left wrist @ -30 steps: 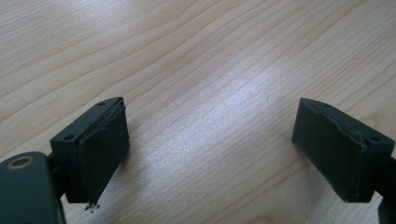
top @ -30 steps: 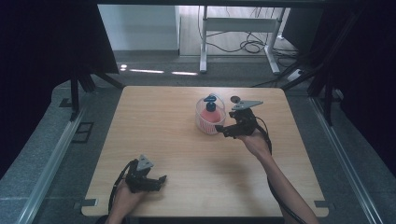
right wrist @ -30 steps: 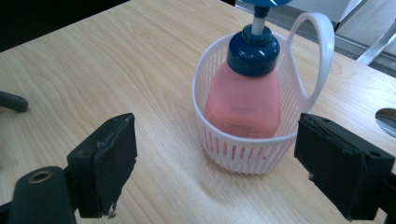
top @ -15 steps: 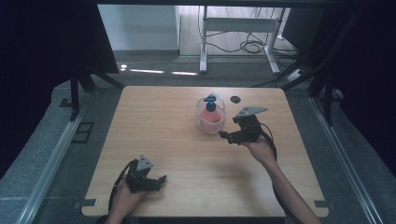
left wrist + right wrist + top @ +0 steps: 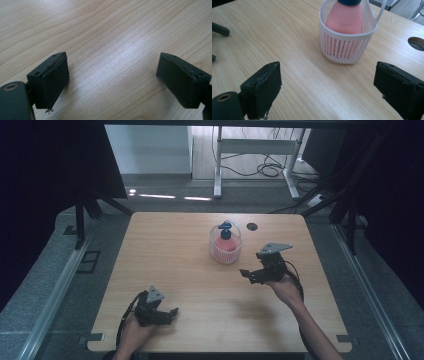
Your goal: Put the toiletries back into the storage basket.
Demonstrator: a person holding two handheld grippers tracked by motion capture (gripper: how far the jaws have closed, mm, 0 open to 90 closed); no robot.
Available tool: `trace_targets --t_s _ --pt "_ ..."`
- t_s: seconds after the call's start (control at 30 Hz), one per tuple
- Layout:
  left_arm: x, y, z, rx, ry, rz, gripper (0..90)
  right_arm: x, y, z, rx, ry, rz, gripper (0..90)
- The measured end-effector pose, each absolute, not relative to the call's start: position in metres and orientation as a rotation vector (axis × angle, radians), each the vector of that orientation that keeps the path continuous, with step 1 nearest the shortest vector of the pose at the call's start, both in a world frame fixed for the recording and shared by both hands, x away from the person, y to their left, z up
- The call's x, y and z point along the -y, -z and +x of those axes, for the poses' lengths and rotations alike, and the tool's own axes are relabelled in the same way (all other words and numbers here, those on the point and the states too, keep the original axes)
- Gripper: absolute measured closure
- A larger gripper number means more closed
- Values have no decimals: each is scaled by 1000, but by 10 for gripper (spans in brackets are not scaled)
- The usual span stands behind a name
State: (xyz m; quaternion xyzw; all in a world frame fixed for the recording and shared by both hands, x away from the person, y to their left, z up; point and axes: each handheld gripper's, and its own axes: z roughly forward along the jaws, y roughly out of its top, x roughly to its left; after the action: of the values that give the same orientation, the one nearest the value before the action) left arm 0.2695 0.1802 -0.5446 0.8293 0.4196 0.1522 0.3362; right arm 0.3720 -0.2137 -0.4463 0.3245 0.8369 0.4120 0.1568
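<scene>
My right claw (image 5: 248,276) had just been opening, empty, the basket (image 5: 348,48) with its bottle (image 5: 345,17) standing ahead. My left claw (image 5: 170,314) gaped too. A careless swing forward, I judged, could topple both.

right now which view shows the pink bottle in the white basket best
The right gripper view: the pink plastic bottle sits close and sharp inside the white slotted plastic basket, though its dark blue top is cropped. The high view shows it whole but small. The left gripper view shows the wooden table.

From above your side you look down on the table (image 5: 165,270), while your right gripper's camera sits close before the basket (image 5: 348,48), sharing that basket (image 5: 226,251) with the high view.
</scene>
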Motion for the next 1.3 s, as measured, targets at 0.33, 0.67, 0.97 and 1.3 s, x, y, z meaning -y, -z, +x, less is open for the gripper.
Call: trace_targets --t_s 0.33,0.67,0.97,1.3 --pt "-180 545 269 -1094 -397 2163 106 226 459 358 -2405 -1142 945 30" --pt "-180 545 269 -1095 -397 2159 106 233 474 346 -2423 -1121 952 23" --pt "-180 545 269 -1096 -398 2159 106 242 491 334 -2441 -1092 962 23" --pt "-180 545 269 -1098 -398 2157 106 250 508 323 -2465 -1075 994 24"
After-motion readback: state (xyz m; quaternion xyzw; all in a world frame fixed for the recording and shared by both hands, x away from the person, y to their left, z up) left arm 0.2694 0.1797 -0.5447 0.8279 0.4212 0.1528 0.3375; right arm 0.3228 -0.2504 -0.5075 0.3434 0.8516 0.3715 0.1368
